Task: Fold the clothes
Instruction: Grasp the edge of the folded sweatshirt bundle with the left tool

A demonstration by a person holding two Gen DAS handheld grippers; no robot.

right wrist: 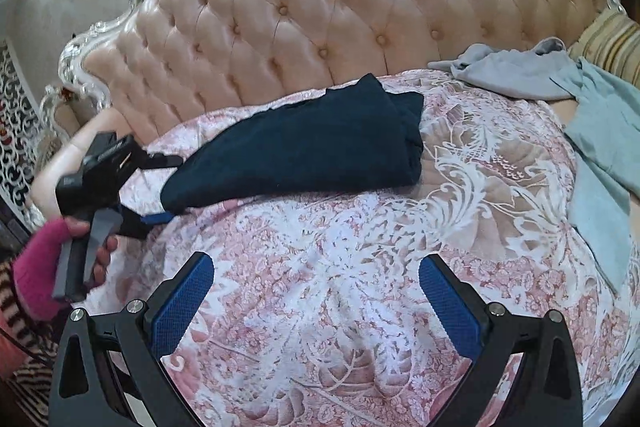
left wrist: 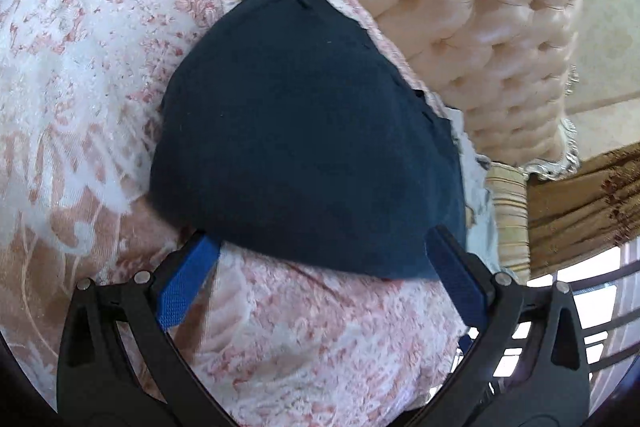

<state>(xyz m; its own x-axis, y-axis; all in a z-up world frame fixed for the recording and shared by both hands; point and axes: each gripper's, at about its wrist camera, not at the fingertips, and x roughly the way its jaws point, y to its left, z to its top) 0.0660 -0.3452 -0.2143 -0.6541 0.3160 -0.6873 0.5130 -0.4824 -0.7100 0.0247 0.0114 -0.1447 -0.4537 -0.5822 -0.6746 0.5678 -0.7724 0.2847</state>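
Note:
A folded navy garment (left wrist: 304, 131) lies on the pink and white patterned bedspread (left wrist: 80, 67), close to the headboard. My left gripper (left wrist: 322, 237) is open wide, and the garment's near edge covers both fingertips. In the right wrist view the same navy garment (right wrist: 312, 147) stretches across the bed, and the left gripper (right wrist: 174, 187) straddles its left end with one finger on each side. My right gripper (right wrist: 316, 267) hovers open over bare bedspread (right wrist: 320, 307), nearer than the garment, with nothing between its blue pads (right wrist: 184, 307).
A tufted peach headboard (right wrist: 340, 7) runs behind the bed. Light grey-blue clothes (right wrist: 592, 107) lie crumpled at the right, beside a striped pillow (right wrist: 612, 39). A hand in a pink sleeve (right wrist: 40, 267) holds the left gripper at the bed's left edge. Curtains (left wrist: 580, 203) hang by the headboard's end.

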